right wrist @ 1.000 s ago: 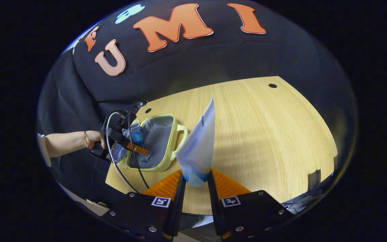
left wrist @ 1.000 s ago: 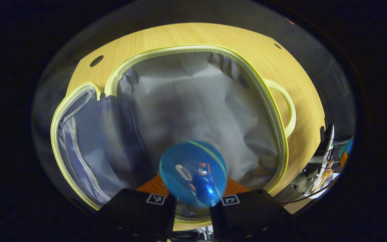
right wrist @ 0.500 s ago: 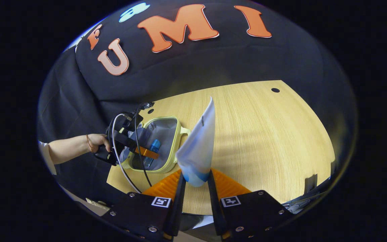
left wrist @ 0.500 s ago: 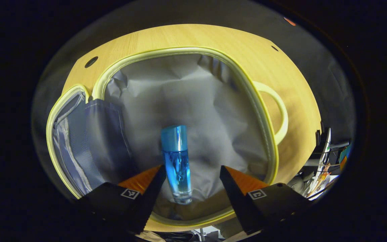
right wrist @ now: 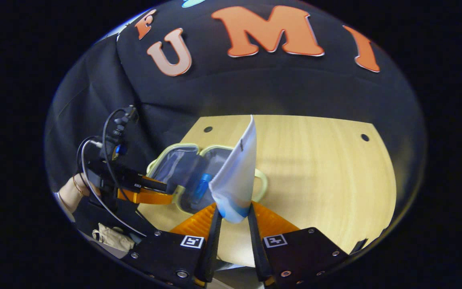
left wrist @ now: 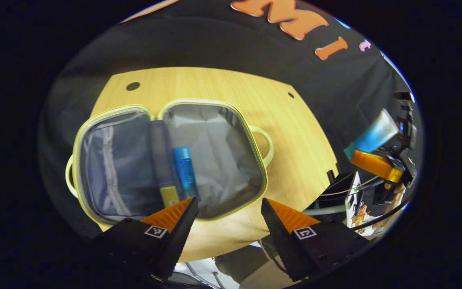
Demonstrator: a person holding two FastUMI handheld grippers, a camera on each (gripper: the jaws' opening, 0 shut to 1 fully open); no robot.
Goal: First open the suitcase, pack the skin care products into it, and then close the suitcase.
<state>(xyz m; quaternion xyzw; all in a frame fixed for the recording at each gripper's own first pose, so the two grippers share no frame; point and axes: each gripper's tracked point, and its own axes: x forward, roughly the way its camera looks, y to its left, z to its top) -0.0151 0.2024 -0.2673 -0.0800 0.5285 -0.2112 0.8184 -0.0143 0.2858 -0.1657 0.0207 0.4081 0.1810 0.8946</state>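
Blue bottle in open suitcase; right gripper clamping tube

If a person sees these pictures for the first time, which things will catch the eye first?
The open suitcase with its pale yellow rim lies flat on the wooden table, and a bright blue bottle rests on its grey lining. Close to the right gripper's camera, the right gripper pinches a white-and-blue tube.

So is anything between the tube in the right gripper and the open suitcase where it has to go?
Nothing visible. The right gripper holds the tube above the table; the suitcase lies open with only the blue bottle inside near the hinge. The left gripper is open and back at the near edge, beside the path.
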